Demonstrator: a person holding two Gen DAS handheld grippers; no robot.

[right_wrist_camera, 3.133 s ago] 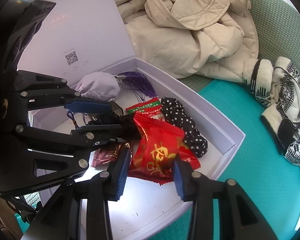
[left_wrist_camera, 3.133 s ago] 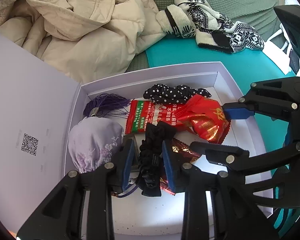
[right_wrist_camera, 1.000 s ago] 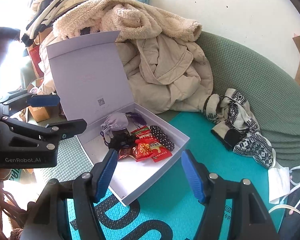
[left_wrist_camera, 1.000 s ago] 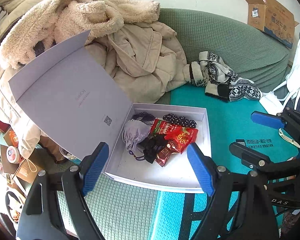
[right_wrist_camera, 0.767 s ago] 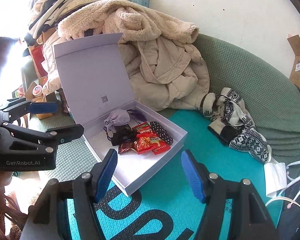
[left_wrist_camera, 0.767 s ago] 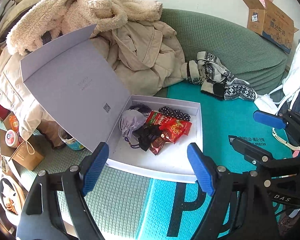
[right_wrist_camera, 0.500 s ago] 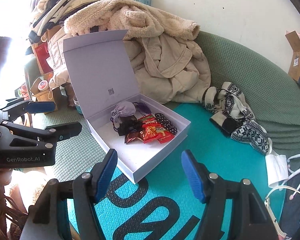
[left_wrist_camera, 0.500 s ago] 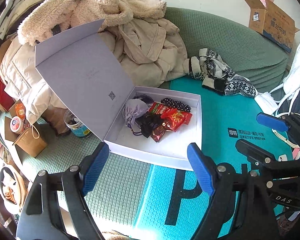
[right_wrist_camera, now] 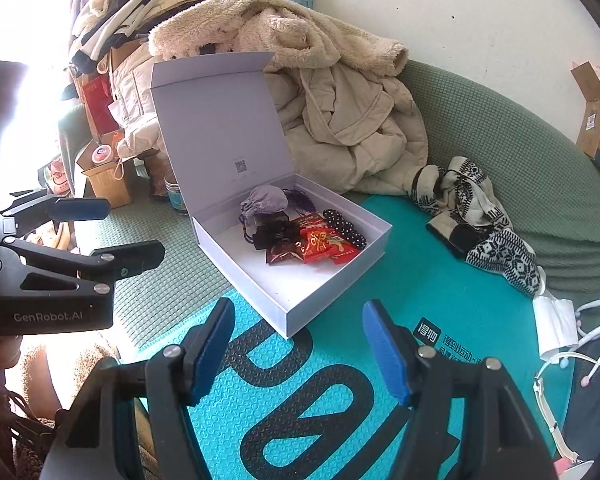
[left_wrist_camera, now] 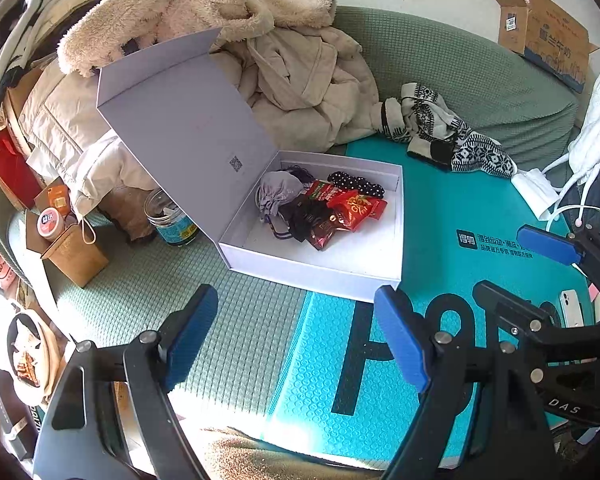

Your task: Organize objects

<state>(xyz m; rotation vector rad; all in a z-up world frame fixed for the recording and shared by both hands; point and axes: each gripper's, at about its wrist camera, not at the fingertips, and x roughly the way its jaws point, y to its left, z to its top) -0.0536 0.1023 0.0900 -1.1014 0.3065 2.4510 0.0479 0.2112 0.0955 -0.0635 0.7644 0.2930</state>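
Box (left_wrist_camera: 398, 208): white card, rigid, square-cornered; sits half on the green sofa cover, half on the mat; hinged lid (left_wrist_camera: 188, 120) stands open, leaning back on the coats.
Contents: bunched at the lid end — soft lilac drawstring pouch (left_wrist_camera: 278, 194), purple tassel (right_wrist_camera: 300, 199), black scrunchie (left_wrist_camera: 300, 220), black-and-white dotted scrunchie (left_wrist_camera: 358, 185), glossy red snack packets (left_wrist_camera: 352, 209), dark red foil packet (left_wrist_camera: 320, 236). The near half of the floor is bare.
Mat (left_wrist_camera: 432, 208): teal foam, hexagon-embossed, black lettering.
Sofa (left_wrist_camera: 460, 72): green cover with a fine waffle weave.
Around: beige fleece and padded coats (left_wrist_camera: 300, 68) heaped behind the lid; knitted black-and-white socks (left_wrist_camera: 440, 132) on the mat's far edge; clear jar (left_wrist_camera: 170, 216) and cardboard boxes (left_wrist_camera: 70, 252) to the left of the box.
Left gripper (left_wrist_camera: 296, 340): blue-padded jaws wide apart, empty, held back from the box with nothing in between.
Right gripper (right_wrist_camera: 300, 344): jaws wide apart, empty, above the mat near the box corner.
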